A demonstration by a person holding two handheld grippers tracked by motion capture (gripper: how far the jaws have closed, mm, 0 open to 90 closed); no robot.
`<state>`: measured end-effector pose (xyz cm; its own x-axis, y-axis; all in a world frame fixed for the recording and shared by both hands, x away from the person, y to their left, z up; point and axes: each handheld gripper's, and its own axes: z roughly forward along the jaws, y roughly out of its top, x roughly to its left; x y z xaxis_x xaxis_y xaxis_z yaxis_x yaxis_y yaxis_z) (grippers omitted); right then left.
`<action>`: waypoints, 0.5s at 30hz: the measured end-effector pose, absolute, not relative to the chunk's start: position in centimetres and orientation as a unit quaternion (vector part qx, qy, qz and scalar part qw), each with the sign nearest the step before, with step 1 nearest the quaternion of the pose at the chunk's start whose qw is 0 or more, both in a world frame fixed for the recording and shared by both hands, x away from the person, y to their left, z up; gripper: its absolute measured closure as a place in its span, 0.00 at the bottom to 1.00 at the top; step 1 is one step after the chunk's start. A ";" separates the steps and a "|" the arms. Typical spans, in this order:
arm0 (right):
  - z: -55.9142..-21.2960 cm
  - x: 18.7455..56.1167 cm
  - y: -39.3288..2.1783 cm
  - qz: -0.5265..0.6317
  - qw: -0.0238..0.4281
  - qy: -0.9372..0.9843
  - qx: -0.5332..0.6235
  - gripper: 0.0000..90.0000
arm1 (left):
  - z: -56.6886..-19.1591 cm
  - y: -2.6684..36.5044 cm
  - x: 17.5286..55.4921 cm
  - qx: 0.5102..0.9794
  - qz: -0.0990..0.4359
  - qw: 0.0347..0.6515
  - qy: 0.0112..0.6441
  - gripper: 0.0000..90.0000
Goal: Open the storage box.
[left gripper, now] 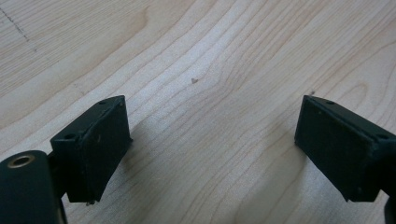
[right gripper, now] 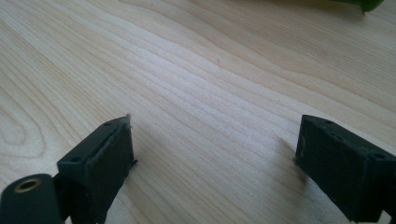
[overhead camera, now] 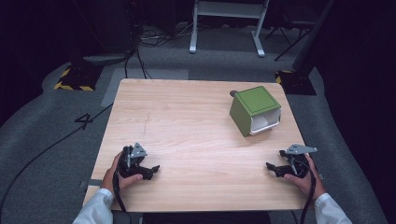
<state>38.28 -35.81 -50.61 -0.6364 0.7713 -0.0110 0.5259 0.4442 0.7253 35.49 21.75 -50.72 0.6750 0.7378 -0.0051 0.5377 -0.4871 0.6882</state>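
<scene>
While both hands rest low on the pale wooden table (overhead camera: 187,121), nothing is held yet, so this reads as the starting pose before any reach. At the lower left of the high view, the left gripper (overhead camera: 150,171) has its jaws spread wide, with only bare wood grain between them in its own view. At the lower right, the right gripper (overhead camera: 273,167) stands just as wide and empty. Well apart from both, at the upper right of the table, the green cube-shaped box with a white open front (overhead camera: 254,110) sits tilted, a small dark round object (overhead camera: 233,93) just behind it. Being nearer, the right gripper would likely travel up-frame toward the box, keeping its jaws open.
</scene>
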 end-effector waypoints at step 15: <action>-48.3 39.7 -35.0 0.373 0.191 0.838 0.351 0.19 | -50.7 21.9 35.3 0.849 0.145 0.342 0.376 0.12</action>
